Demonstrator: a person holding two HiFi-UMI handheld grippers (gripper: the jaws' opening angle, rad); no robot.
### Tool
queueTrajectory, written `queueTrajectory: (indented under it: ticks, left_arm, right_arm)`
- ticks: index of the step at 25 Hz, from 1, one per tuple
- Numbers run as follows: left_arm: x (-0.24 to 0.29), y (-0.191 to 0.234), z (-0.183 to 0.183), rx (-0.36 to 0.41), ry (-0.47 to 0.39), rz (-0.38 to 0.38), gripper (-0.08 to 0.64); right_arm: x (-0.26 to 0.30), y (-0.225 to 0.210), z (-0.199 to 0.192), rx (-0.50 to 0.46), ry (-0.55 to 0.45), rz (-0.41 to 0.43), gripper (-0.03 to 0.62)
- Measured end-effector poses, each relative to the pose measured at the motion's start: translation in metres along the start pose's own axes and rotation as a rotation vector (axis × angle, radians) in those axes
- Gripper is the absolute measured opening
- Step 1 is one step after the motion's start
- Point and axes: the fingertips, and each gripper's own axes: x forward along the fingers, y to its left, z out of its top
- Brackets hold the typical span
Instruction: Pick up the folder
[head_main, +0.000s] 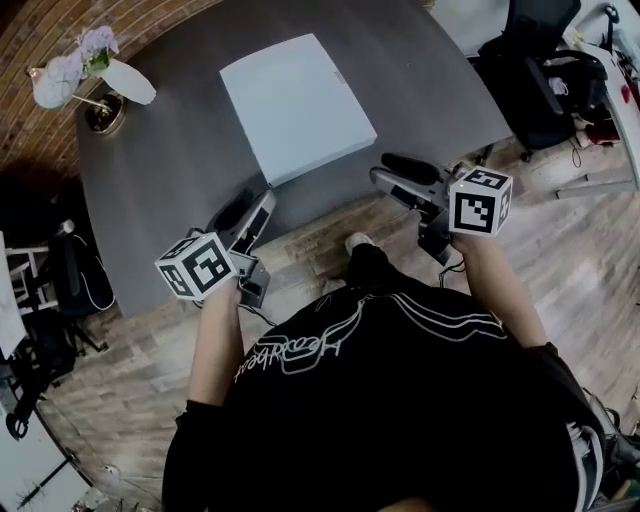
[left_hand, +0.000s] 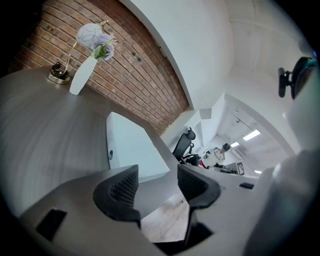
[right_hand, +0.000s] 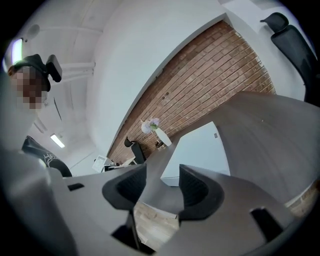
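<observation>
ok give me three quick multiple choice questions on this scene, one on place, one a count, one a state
1. Where does the folder lie?
A. on the floor
B. on the grey table
C. on a chair

2. How many times does a vase show on the table?
A. one
B. two
C. three

3. How do the jaws of the left gripper stand?
A. shut on the folder
B. apart, nothing between them
C. shut and empty

Answers: B, the folder lies flat on the tabletop; A, a single white vase with flowers stands near the far corner; B, the left gripper view shows a gap with only table and floor behind it.
</observation>
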Motion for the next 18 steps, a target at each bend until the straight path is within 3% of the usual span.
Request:
queueTrajectory:
  ticks: [11, 18]
  left_arm:
    - [0.058, 0.053, 0.014, -0.048, 0.009, 0.200, 0.225]
    - [0.073, 0.085, 0.006, -0.074, 0.030, 0.287, 0.225]
  right_arm:
    - [0.046, -0.107, 0.024, -0.092, 0.173, -0.042, 0.175]
    - [0.073, -0.151, 0.013, -0.064, 0.267, -0.051, 0.176]
